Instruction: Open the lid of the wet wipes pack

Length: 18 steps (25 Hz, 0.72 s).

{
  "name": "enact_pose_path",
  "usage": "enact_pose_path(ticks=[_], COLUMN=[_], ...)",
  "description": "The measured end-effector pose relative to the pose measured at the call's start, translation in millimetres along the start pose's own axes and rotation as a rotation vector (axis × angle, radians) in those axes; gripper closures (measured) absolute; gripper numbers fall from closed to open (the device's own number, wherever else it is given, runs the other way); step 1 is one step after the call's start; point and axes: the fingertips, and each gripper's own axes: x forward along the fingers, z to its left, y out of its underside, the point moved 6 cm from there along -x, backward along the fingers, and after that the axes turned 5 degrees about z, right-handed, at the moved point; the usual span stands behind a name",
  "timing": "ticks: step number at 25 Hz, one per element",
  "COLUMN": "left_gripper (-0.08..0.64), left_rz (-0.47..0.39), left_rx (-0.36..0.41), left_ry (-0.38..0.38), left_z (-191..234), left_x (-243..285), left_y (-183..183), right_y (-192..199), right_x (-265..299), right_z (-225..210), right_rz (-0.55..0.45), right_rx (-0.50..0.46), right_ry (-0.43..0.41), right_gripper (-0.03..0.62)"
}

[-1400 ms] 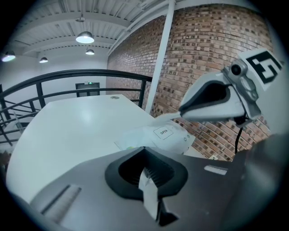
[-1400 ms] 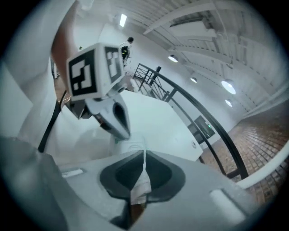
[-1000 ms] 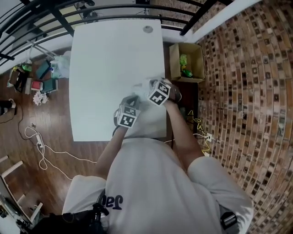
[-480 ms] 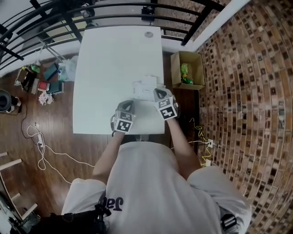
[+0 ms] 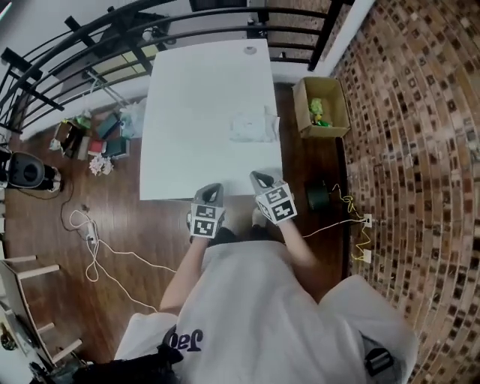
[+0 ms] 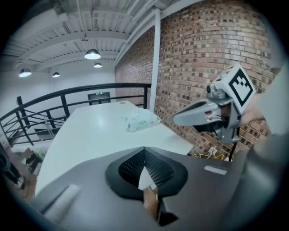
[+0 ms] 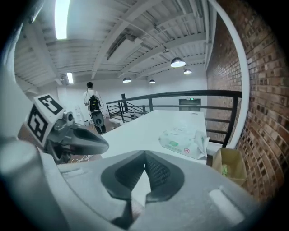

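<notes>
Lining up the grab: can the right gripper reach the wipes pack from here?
Probably yes: only bare table lies between the shut right gripper and the wet wipes pack, nothing blocking.

White table point(image 5: 202, 112), pack point(image 5: 251, 127) white with green print and maybe a small red mark, brick wall point(image 5: 420, 150) red-brown, floor point(image 5: 112, 247) dark brown wood, box point(image 5: 324, 107) tan, railing point(image 5: 150, 22) black, left gripper point(image 5: 212, 189) and right gripper point(image 5: 259, 178) grey, cubes point(image 5: 206, 223) black-and-white squares.
</notes>
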Motion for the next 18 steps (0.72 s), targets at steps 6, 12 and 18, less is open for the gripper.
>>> enact_pose_path(ticks=[6, 12, 18], left_gripper=[0.545, 0.545, 0.545], left_rz=[-0.267, -0.379, -0.379], left_rx=[0.042, -0.030, 0.015], left_ry=[0.059, 0.111, 0.157], left_z=[-11, -43, -65], left_x=[-75, -181, -234], left_y=[-32, 33, 54], right_y=[-14, 31, 27], right_x=[-70, -147, -192], right_z=[67, 165, 226], right_rz=[-0.181, -0.278, -0.335], right_rx=[0.020, 0.187, 0.167], right_ry=[0.106, 0.235, 0.258], right_gripper=[0.603, 0.603, 0.601])
